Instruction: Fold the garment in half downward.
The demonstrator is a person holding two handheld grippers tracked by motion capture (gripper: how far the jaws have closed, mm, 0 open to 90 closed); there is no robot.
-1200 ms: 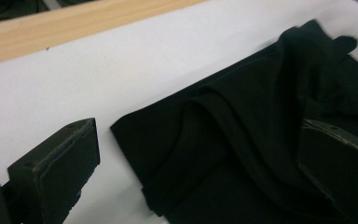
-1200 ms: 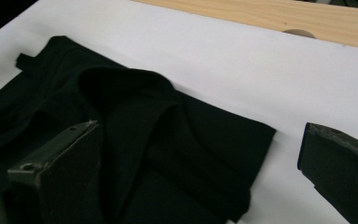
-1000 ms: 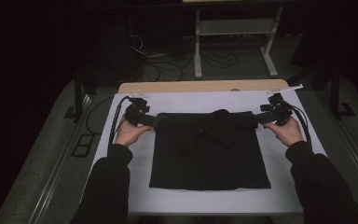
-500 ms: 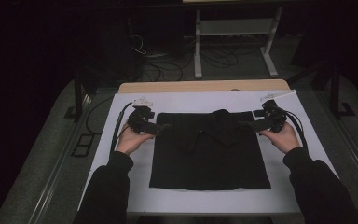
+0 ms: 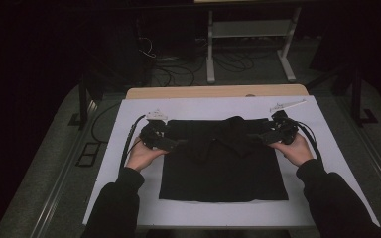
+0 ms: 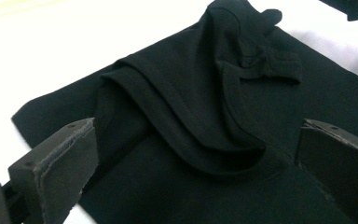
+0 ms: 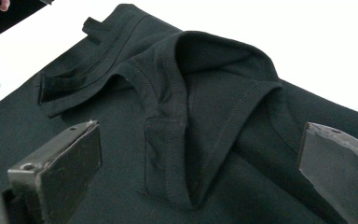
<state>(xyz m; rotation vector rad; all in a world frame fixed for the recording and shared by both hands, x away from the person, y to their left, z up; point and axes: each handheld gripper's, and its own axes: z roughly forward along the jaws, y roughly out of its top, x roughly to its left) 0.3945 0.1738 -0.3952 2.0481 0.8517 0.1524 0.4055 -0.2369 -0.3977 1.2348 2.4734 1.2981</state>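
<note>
A black shirt (image 5: 223,168) lies folded flat on the white table cover (image 5: 327,163). Its collar area (image 5: 233,126) is bunched up at the middle of the far edge. My left gripper (image 5: 171,144) sits at the shirt's far left corner and points inward. In the left gripper view it (image 6: 196,182) is open over rumpled folds of the shirt (image 6: 191,107). My right gripper (image 5: 262,136) sits at the far right corner. Its jaws (image 7: 198,168) also stand wide apart, over the raised collar (image 7: 205,93). Neither gripper holds cloth.
A small white object (image 5: 287,105) lies on the cover behind the right gripper. The wooden table edge (image 5: 213,91) runs along the back. Beyond it are floor cables (image 5: 178,69) and a white metal stand (image 5: 248,29). Black cables (image 5: 129,144) trail from the grippers.
Both grippers have moved inward and slightly toward me along the shirt's far edge. The cloth at the collar has bunched up more.
</note>
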